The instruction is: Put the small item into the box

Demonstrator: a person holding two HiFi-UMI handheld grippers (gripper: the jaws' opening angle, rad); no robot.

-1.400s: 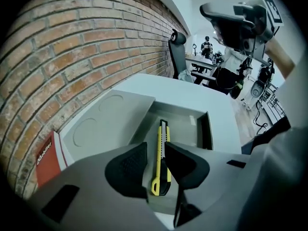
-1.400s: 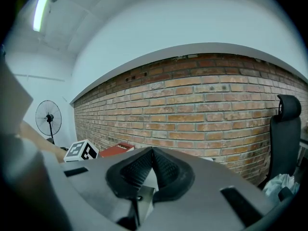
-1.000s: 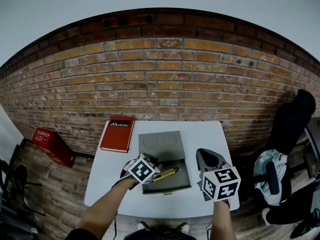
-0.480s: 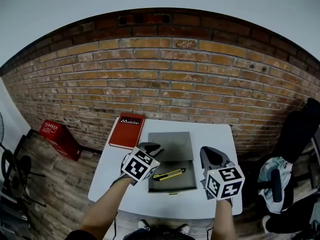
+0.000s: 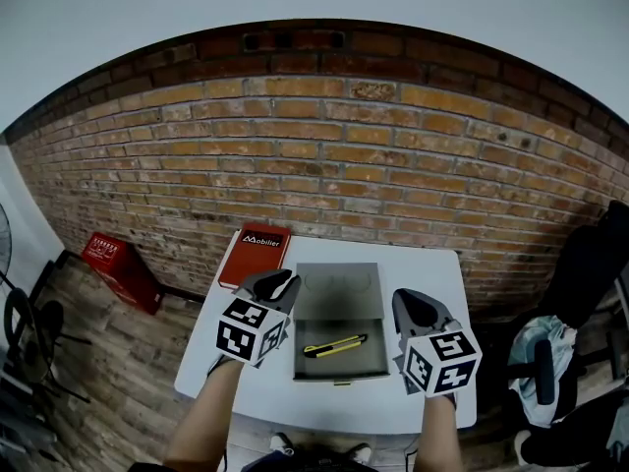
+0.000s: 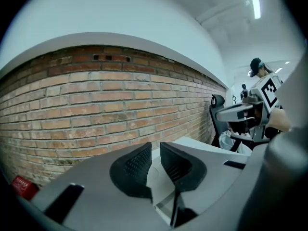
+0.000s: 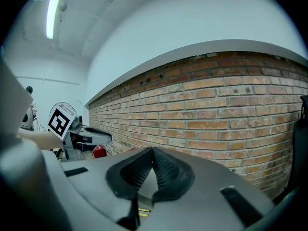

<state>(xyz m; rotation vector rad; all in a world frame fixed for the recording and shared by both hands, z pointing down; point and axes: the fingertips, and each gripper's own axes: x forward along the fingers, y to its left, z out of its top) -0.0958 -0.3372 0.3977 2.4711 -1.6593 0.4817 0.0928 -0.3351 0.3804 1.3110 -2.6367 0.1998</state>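
A yellow utility knife [image 5: 334, 346] lies flat in the open grey box [image 5: 346, 364], whose lid [image 5: 339, 285] is laid back toward the brick wall. My left gripper [image 5: 278, 281] hovers over the box's left edge, raised above the table. Its jaws [image 6: 155, 150] have just been closing; a narrow gap remains and nothing is between them. My right gripper [image 5: 418, 301] hangs at the box's right side. Its pads meet at the tips [image 7: 153, 152] and it holds nothing. A yellow sliver of the knife [image 7: 143, 210] shows below those jaws.
The box rests on a small white table [image 5: 221, 367] against a brick wall [image 5: 324, 165]. A red book [image 5: 256, 255] lies at the table's far left. A red crate [image 5: 120, 268] stands on the floor at left and a black office chair [image 5: 555, 357] at right.
My left gripper has risen and drawn leftward off the box, and its jaws have narrowed. The knife stays lying in the box. The right gripper has hardly moved.
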